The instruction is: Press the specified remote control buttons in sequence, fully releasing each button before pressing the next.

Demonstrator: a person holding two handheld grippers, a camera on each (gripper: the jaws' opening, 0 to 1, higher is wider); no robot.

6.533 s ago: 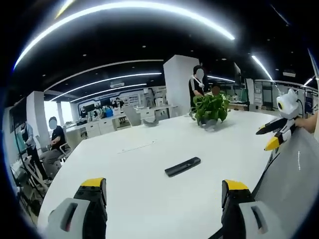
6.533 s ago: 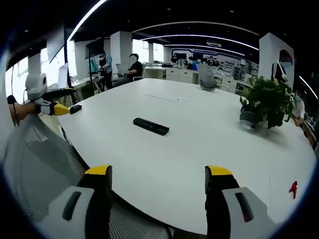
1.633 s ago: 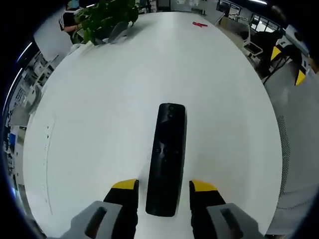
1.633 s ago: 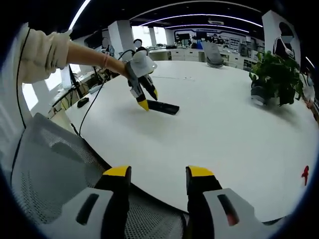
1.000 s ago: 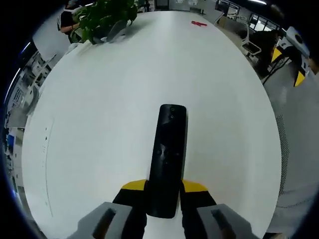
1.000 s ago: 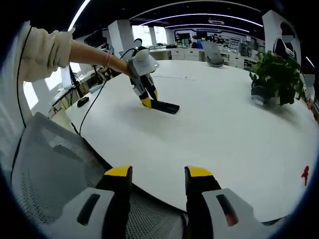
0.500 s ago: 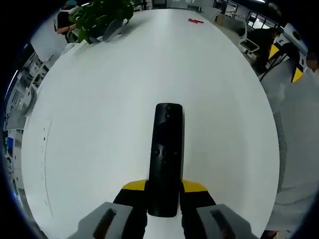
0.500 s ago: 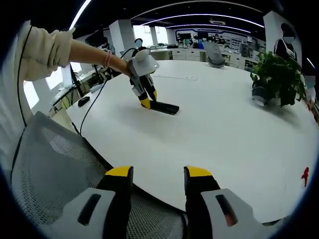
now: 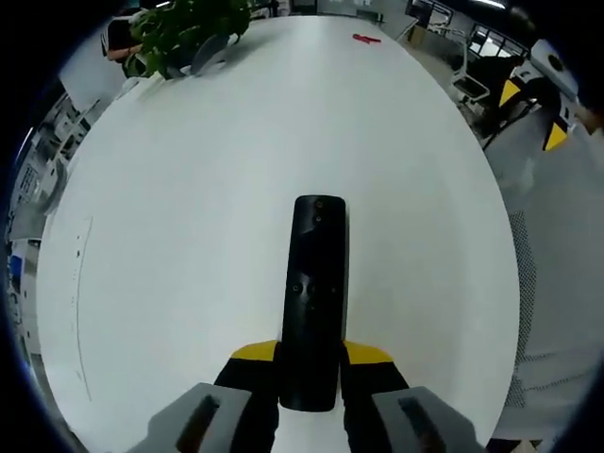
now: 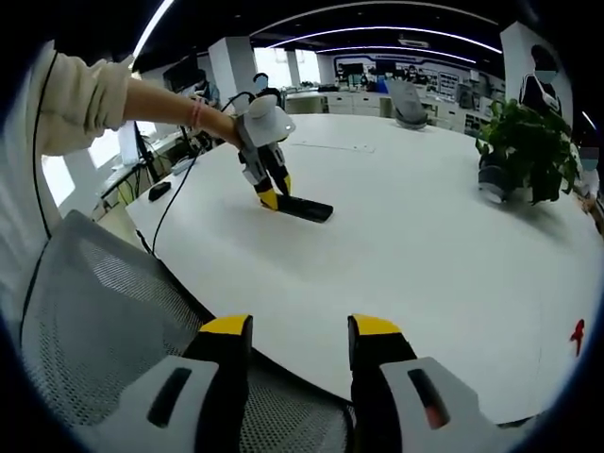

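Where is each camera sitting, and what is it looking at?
Left gripper view: rides on the left gripper, looking down its jaws, which are closed on the near end of the black remote on the white table.
Right gripper view: rides on the right gripper, held back over a mesh chair, looking across the table; the person's sleeve and arm reach in.
Shared: both show the remote, table, potted plant and a small red thing.
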